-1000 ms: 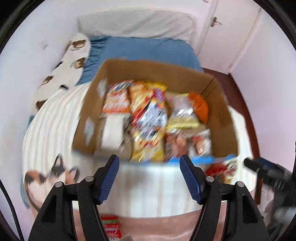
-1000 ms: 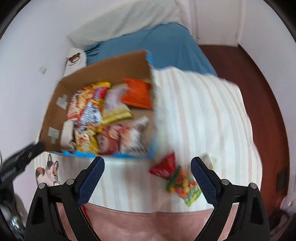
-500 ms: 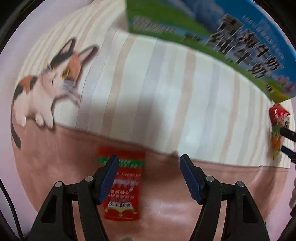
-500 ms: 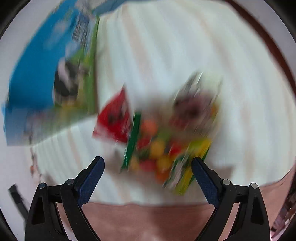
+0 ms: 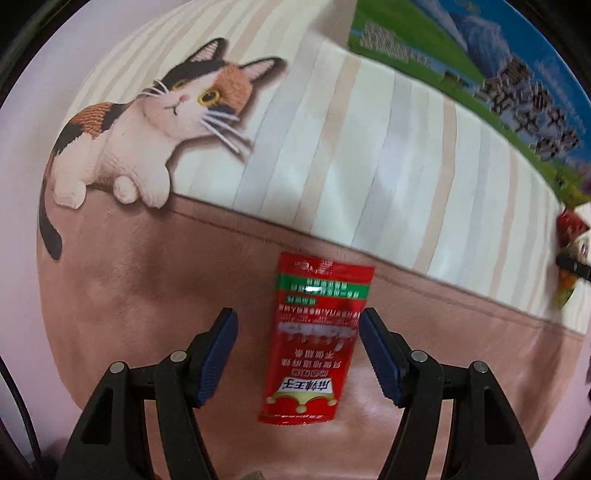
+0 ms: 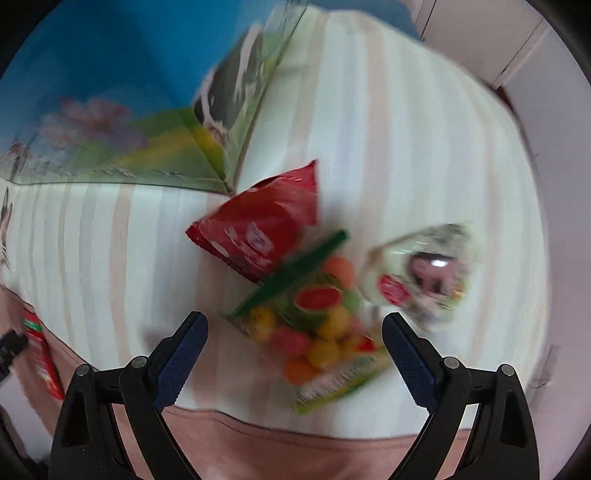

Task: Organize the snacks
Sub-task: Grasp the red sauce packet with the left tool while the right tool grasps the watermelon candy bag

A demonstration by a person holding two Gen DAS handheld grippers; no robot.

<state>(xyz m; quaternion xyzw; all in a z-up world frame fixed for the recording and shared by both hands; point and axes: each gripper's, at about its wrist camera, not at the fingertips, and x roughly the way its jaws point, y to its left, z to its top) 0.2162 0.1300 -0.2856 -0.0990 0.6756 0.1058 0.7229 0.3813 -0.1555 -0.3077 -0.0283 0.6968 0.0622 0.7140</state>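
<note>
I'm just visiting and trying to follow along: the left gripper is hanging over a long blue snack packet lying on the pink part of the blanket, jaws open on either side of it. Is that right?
Not quite: the packet is red with a green band, not blue, as the left wrist view shows. The rest holds: it lies on the pink part of the blanket, with the left gripper over it, jaws open on either side.

A home bedroom, by the look of it. The work surface is a bed covered with a soft blanket (image 5: 369, 155) in cream and beige stripes with a pinkish-brown border, printed with a calico cat (image 5: 147, 122). Pale pink walls (image 6: 554, 122) surround it, and a white door or closet panel (image 6: 480, 33) shows in the right wrist view. A printed cardboard box (image 6: 110, 92) sits on the blanket.
</note>
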